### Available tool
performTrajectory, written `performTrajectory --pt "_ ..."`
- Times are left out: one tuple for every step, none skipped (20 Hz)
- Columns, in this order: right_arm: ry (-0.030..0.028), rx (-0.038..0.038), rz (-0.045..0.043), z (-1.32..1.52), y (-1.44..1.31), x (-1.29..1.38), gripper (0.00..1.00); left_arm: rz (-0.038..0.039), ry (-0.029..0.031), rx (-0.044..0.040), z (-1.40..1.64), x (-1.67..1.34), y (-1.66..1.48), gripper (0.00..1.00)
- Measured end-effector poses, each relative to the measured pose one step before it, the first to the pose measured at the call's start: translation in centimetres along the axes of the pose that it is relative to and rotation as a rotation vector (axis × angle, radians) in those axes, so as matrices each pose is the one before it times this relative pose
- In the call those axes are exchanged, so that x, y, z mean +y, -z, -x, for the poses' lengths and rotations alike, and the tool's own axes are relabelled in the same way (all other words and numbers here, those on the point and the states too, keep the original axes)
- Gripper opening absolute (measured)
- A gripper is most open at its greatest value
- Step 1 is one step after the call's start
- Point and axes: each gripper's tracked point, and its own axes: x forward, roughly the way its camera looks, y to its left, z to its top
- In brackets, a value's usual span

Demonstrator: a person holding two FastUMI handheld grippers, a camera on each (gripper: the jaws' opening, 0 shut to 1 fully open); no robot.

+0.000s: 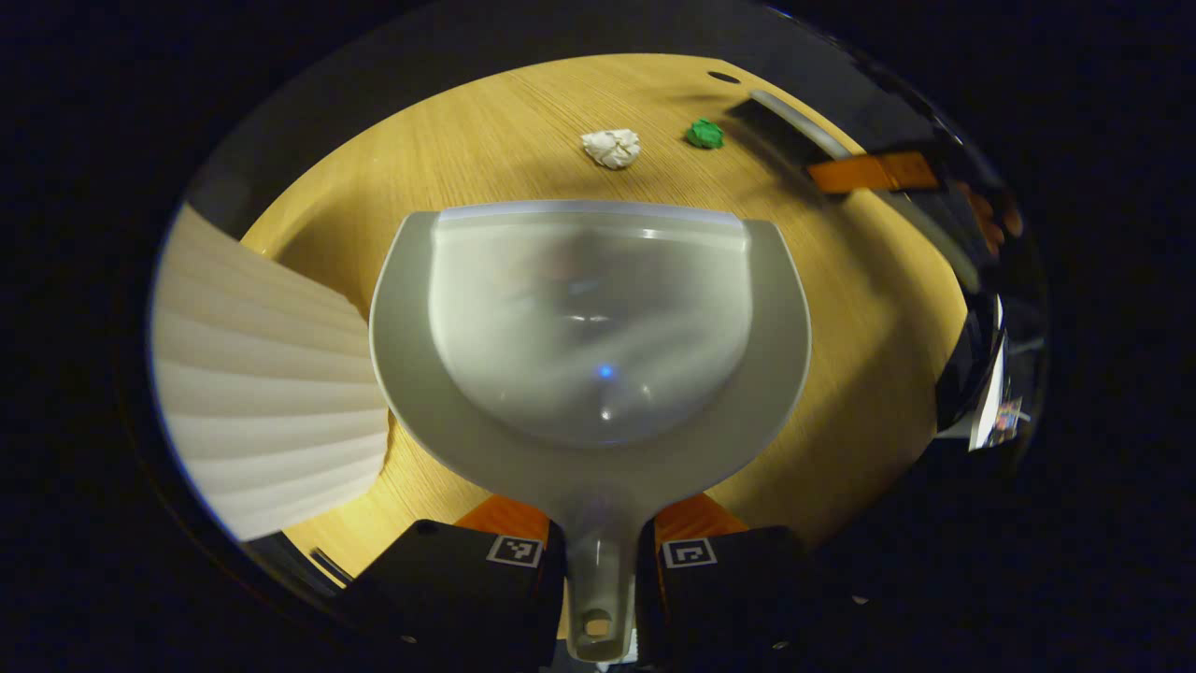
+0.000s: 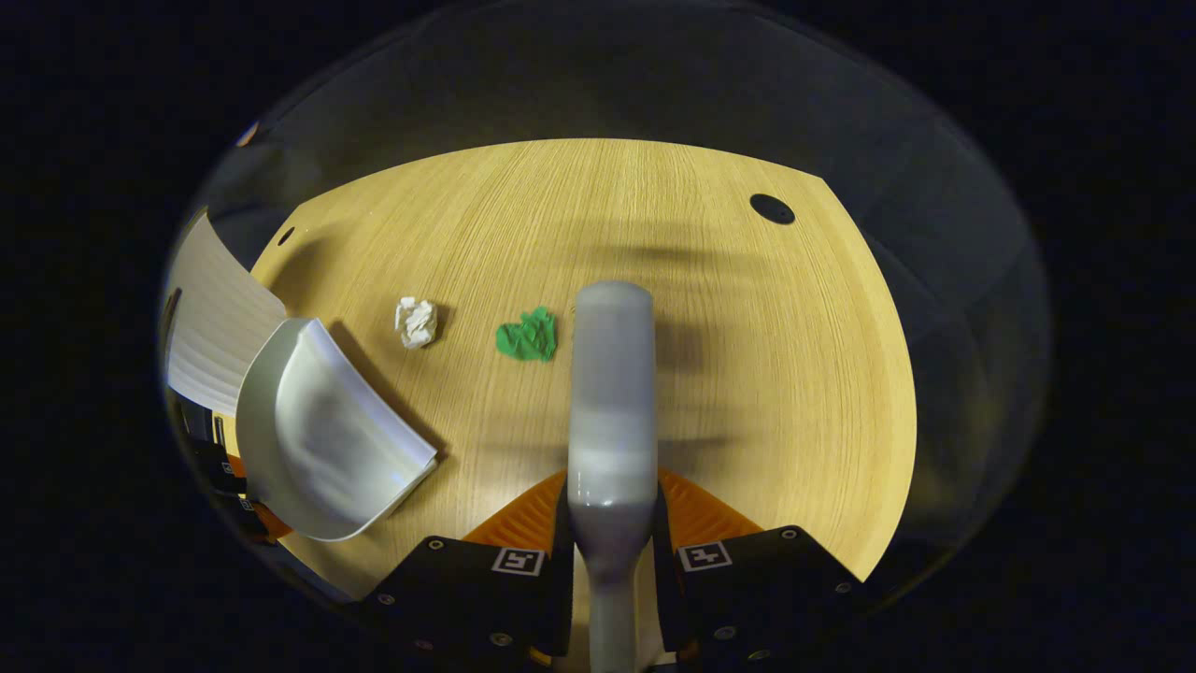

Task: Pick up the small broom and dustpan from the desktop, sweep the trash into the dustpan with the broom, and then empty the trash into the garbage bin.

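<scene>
- Dustpan [image 1: 589, 327]: its handle is clamped between the left gripper's [image 1: 601, 551] fingers, the pan held over the wooden surface [image 1: 869, 374], mouth facing away.
- Broom [image 2: 612, 393]: the right gripper's [image 2: 612, 556] fingers are closed on its grey handle, above the surface.
- White paper wad [image 1: 612, 148] and green scrap [image 1: 704, 134] lie beyond the dustpan's lip, toward the surface's far edge, near each other but apart.

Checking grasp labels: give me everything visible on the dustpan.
The dustpan is pale grey, smooth and glossy, plastic by its look: a rounded scoop with a raised rim, a straight front lip and a short handle with a hole at its end. It is empty. The left tongs grip the handle, both fingers pressing it. Its lip faces the white paper wad and green scrap, touching neither.
</scene>
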Motion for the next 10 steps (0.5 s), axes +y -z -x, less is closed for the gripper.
performTrajectory --pt "-0.00597 -0.00469 0.01587 -0.609 -1.361 -0.102 0.38 -0.03130 0.00191 0.01254 -0.112 0.358 -0.189 0.32" --pt "0.00632 0.00746 0.01751 -0.736 -0.867 -0.179 0.37 -0.01572 -0.00008 0.01834 -0.288 0.161 -0.124 0.32" --pt "0.00408 0.01271 0.02219 -0.755 -0.583 0.003 0.37 -0.01397 0.00161 0.00489 0.162 0.652 -0.014 0.32" --pt "-0.00726 0.01522 0.02193 -0.616 -0.365 0.395 0.37 -0.01516 0.00495 -0.00710 0.119 -0.295 0.103 0.32" --pt "-0.01634 0.01604 0.02985 -0.292 -0.198 0.575 0.37 -0.02271 0.00025 -0.00220 -0.138 0.199 -0.469 0.32" --pt "-0.01891 -0.00142 0.03498 -0.402 -0.226 0.714 0.37 -0.03498 0.00365 -0.00097 -0.099 0.045 -0.217 0.32" --pt "-0.01579 0.00552 0.04557 -0.191 -0.249 0.691 0.38 -0.02739 0.01109 -0.00133 -0.096 -0.006 -0.222 0.28" --pt "-0.01491 0.00170 0.05031 -0.193 -0.343 0.690 0.38 -0.02770 0.01644 0.00131 -0.209 -0.133 -0.138 0.32" --pt "-0.02530 0.00638 0.05944 0.016 -0.124 0.757 0.38 -0.01155 0.01077 0.00618 -0.174 0.399 0.226 0.32" --pt "-0.02437 0.00093 0.06245 0.061 -0.269 0.808 0.38 -0.01125 0.01125 0.00274 -0.052 0.209 0.255 0.32"
